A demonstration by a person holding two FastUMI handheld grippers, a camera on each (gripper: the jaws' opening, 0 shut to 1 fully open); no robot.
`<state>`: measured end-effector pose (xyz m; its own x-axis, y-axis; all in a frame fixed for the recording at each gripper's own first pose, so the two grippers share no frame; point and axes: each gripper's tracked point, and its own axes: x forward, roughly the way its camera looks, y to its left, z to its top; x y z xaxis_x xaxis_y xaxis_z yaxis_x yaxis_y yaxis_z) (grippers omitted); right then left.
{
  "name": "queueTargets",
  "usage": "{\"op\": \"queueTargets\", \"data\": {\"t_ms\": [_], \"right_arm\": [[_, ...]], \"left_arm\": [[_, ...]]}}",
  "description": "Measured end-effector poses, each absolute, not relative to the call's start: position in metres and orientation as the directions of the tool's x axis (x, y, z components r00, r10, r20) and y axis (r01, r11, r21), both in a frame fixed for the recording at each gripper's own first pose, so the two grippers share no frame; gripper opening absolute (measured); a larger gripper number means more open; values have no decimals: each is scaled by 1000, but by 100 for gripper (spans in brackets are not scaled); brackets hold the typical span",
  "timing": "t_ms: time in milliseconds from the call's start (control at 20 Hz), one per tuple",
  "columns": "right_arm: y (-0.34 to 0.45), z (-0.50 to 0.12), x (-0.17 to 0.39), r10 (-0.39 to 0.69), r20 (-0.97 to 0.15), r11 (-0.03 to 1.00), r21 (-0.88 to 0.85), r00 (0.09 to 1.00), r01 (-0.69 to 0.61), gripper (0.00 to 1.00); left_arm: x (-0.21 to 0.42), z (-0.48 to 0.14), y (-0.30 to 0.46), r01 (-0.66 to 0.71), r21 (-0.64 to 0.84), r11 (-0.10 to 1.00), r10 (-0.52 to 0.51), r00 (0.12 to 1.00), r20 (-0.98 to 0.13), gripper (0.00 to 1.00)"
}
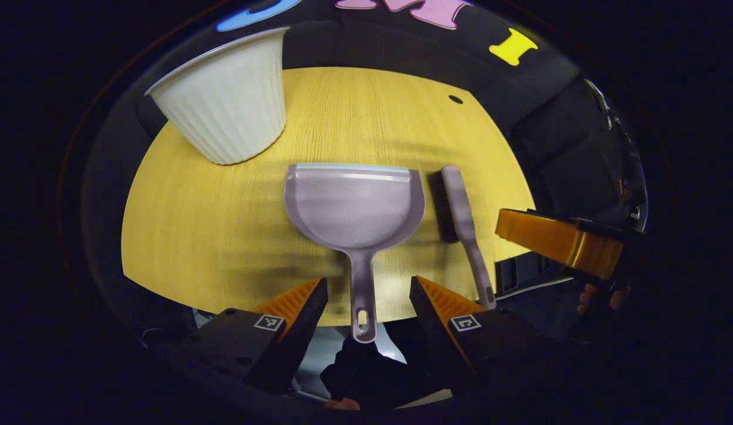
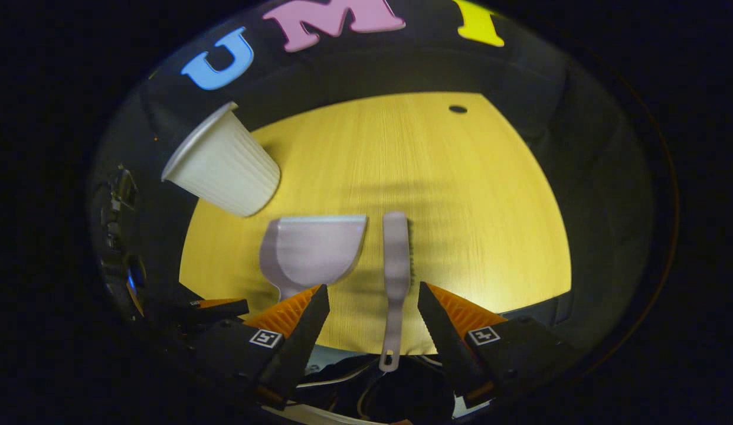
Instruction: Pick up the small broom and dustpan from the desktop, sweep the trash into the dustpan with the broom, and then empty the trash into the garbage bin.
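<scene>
Now | left claw open astride dustpan handle | right claw open astride broom handle | both likely light, stiff plastic; grip handles

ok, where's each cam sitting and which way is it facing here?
Left gripper view: rides the left gripper, facing forward along the dustpan handle; own fingers low, right gripper at the side.
Right gripper view: rides the right gripper, facing forward along the broom handle; own fingers low.
Both share the table, dustpan, broom and bin.
</scene>
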<state>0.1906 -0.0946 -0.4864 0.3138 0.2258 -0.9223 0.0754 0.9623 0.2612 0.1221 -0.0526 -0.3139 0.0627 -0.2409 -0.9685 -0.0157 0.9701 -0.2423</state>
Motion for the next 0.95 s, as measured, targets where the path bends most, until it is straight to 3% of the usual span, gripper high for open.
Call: {"op": "queueTargets", "data": {"t_ms": [150, 250, 350, 550, 700, 900, 950], "right_arm": [[-100, -398, 207, 186, -791, 969, 247, 582, 26, 98], [-103, -336, 218, 149, -655, 973, 230, 741, 7, 97], [-111, -287, 223, 89, -511, 984, 179, 855, 4, 97], [-116, -220, 212, 6, -342, 997, 71, 940, 20, 96], [-109, -162, 210, 5, -231, 997, 70, 973, 11, 96], [-102, -159, 211, 17, -207, 999, 34, 978, -11, 96], [-100, -159, 210, 21, -208, 999, 31, 978, -15, 90]], "left_arm": [[146, -246, -31, 20, -216, 976, -210, 329, -921, 84], [171, -178, -17, 37, -180, 983, -169, 567, -806, 83], [174, -130, -5, 34, -149, 988, -126, 735, -666, 83], [158, -107, -4, -12, -157, 988, -61, 886, -459, 83], [146, -91, -5, -10, -58, 998, -8, 951, -309, 81], [141, -77, -11, 9, -7, 1000, -11, 969, -246, 80], [140, -76, -11, 13, -25, 1000, -19, 967, -253, 80]]}}
